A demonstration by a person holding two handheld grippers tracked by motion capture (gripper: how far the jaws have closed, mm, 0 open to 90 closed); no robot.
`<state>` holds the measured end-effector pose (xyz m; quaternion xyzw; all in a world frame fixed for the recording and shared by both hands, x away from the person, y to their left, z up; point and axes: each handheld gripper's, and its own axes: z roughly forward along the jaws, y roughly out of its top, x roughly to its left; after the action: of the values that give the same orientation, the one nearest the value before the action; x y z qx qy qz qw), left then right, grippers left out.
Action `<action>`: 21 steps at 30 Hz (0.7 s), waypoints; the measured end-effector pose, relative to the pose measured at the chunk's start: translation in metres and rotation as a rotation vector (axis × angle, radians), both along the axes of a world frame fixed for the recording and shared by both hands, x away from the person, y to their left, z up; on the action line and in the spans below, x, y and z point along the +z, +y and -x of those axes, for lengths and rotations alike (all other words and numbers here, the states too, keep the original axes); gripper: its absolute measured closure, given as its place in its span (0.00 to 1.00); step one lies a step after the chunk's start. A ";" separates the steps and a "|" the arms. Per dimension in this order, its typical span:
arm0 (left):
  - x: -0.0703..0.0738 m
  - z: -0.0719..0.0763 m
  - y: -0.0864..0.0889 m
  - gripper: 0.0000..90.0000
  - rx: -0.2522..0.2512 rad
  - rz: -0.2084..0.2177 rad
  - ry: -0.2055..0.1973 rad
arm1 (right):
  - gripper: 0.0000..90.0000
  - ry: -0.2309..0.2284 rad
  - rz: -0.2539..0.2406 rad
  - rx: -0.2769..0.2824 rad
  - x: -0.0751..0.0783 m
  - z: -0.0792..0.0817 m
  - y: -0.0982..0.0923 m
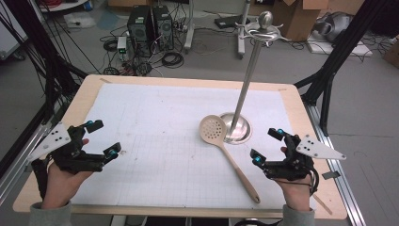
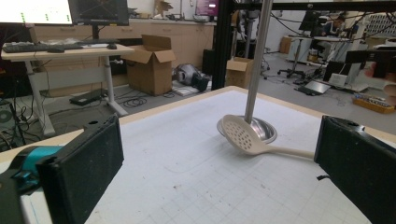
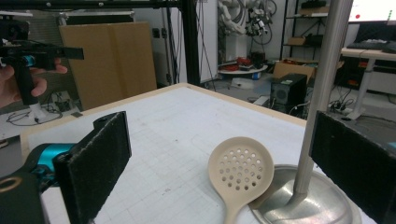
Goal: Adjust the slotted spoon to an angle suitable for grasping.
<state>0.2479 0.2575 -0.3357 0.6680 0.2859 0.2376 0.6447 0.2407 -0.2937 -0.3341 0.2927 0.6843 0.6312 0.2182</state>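
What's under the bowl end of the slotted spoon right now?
The slotted spoon has its perforated bowl propped on the rim of the stand's round metal base, handle on the gridded mat. The covered part of the rim is hidden.

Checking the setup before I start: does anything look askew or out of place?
Only the slotted spoon: its perforated head is propped on the rim of the steel stand's base, so it lies tilted rather than flat. Nothing spilled or broken.

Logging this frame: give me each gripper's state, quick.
Left gripper: open, holding nothing.
Right gripper: open, holding nothing; the slotted spoon lies untouched on the table.
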 end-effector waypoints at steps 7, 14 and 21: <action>-0.008 -0.003 -0.002 0.02 0.014 -0.007 0.022 | 0.15 0.034 0.033 -0.002 -0.003 -0.003 0.002; -0.013 -0.006 -0.009 0.02 0.000 -0.031 0.033 | 0.44 0.038 0.046 0.030 -0.008 -0.004 0.003; -0.014 -0.007 -0.014 0.02 -0.018 -0.033 0.038 | 0.64 0.068 0.053 0.029 -0.013 -0.005 0.002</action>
<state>0.2550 0.2438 -0.3501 0.6856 0.2880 0.2237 0.6301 0.2453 -0.2913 -0.3475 0.2980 0.7121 0.6056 0.1936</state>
